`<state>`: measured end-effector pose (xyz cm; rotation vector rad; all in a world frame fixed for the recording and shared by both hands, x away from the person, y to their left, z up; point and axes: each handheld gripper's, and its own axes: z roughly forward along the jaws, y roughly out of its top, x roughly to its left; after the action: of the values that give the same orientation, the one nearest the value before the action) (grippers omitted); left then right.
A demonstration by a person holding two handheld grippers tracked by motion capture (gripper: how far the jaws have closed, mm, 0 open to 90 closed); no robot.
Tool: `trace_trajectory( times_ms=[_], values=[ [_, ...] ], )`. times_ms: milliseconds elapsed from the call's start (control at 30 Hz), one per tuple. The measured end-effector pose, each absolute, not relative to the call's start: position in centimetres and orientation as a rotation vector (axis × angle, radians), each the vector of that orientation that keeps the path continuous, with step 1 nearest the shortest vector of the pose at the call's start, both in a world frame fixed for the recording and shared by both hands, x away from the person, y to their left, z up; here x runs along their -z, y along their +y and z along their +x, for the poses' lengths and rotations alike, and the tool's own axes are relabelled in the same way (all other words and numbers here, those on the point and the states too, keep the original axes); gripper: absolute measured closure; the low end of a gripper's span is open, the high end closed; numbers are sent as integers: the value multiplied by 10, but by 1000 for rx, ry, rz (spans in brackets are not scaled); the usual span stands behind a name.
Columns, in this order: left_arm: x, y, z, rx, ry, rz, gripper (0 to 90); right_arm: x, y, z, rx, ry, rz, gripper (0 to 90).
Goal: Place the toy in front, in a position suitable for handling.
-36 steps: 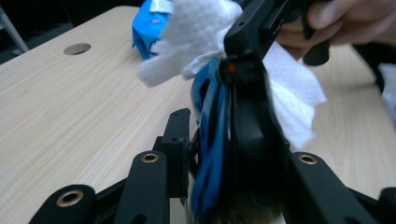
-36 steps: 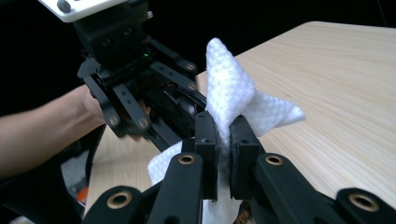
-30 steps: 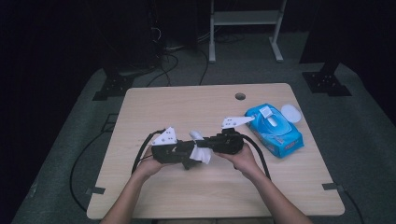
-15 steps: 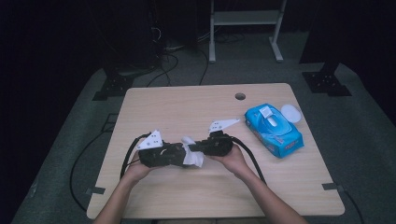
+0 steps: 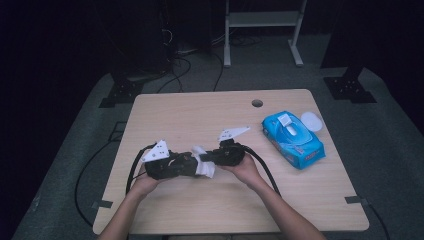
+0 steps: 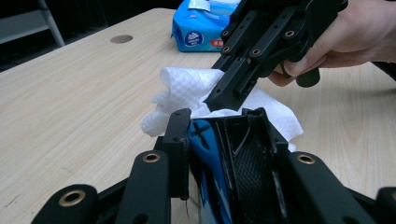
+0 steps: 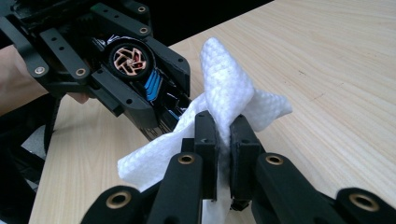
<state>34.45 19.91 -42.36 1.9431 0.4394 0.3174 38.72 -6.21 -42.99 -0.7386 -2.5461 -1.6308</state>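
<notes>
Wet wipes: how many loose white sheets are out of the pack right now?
1. The white wipe is pinched in the right gripper, pressed against a blue toy car held by the left gripper. More may sit hidden inside the blue pack.

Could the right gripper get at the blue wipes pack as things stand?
Probably not yet: the right gripper is shut on the white wipe against the toy car in the left gripper. The table between it and the wipes pack looks bare.

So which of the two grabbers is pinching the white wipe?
The right gripper: its jaws are shut on the white wipe. The left gripper clamps a small black-and-blue toy car instead.
</notes>
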Motion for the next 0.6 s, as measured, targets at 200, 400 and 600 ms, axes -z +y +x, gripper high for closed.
trace_trajectory(
  times_ms=[200,400,600],
  values=[
    [425,203,344,-312,446,1934,642,429,-58,388,1618,-2581,-733,836],
    [425,209,342,-304,443,1946,642,429,-54,389,1603,-2610,-730,836],
    [428,215,340,-303,456,1936,642,427,-48,387,1603,-2650,-708,836]
  ],
)
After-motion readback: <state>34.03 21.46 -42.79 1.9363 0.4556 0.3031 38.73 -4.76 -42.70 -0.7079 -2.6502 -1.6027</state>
